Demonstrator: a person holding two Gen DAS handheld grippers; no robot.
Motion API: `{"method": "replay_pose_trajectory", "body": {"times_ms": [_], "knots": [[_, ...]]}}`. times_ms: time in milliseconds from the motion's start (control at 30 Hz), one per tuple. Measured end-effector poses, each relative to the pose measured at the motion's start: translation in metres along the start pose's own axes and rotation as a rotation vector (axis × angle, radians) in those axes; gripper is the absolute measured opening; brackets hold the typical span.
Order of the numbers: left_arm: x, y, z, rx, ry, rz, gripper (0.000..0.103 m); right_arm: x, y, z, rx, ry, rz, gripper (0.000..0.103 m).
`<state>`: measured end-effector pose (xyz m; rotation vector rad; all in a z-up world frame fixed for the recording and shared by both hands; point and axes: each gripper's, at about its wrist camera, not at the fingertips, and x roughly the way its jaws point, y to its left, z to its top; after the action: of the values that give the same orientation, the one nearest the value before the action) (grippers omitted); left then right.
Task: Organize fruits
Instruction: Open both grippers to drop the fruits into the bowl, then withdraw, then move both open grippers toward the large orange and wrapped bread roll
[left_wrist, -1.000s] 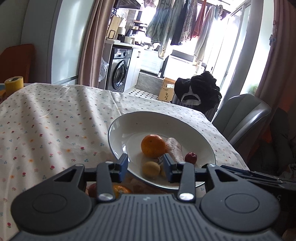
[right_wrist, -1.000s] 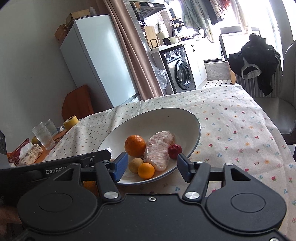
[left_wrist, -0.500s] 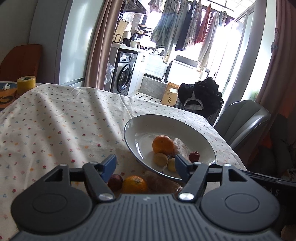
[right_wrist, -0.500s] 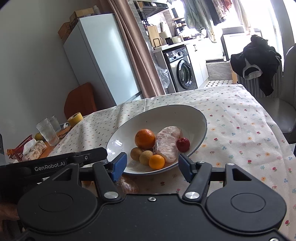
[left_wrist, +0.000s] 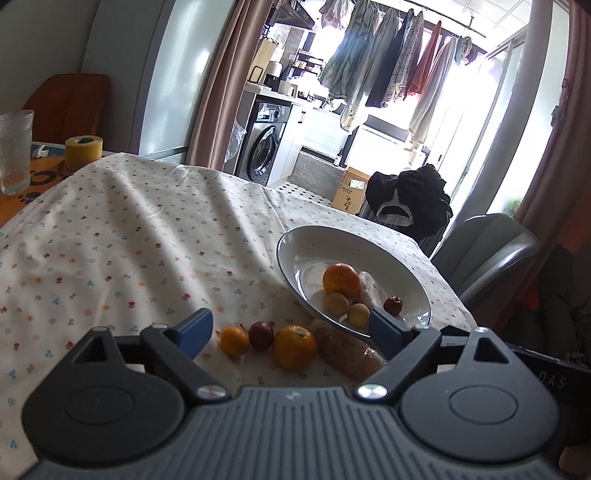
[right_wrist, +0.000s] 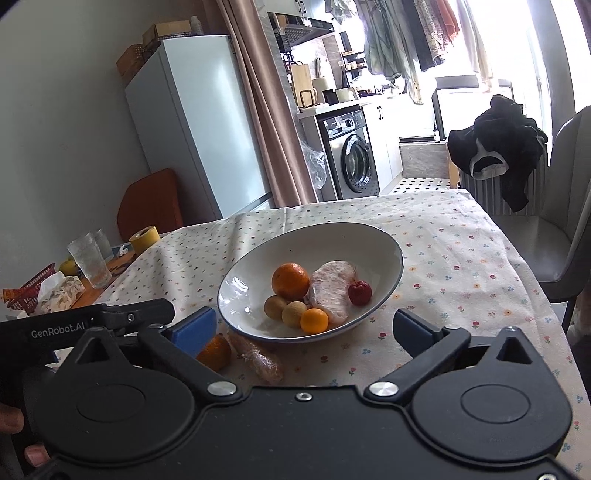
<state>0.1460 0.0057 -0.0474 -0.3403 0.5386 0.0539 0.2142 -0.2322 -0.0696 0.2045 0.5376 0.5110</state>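
In the bowl (right_wrist: 384, 242) — six fruits.

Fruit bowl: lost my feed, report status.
Both tools opening, empty. Bowl holds six pieces. Four fruits on the cloth beside it. Nothing in the way.

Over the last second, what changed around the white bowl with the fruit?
Both grippers, left and right, backed away from the white bowl, jaws opening with nothing between them. That brought into view the fruit lying on the flowered tablecloth: a small orange, a dark red fruit, a larger orange and a wrapped piece. One more small yellowish fruit sits in the bowl.
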Motion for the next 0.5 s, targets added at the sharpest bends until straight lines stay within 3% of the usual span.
{"method": "replay_pose_trajectory", "body": {"times_ms": [200,500], "knots": [[-0.015,0.003,-0.004,-0.003,-0.005,0.022,0.103,-0.004,0.006,-0.004,-0.002,0.021,-0.006,0.103],[-0.033,0.01,-0.014,0.021,-0.01,0.007,0.103,-0.014,0.016,-0.009,-0.013,0.043,-0.013,0.103]]}}
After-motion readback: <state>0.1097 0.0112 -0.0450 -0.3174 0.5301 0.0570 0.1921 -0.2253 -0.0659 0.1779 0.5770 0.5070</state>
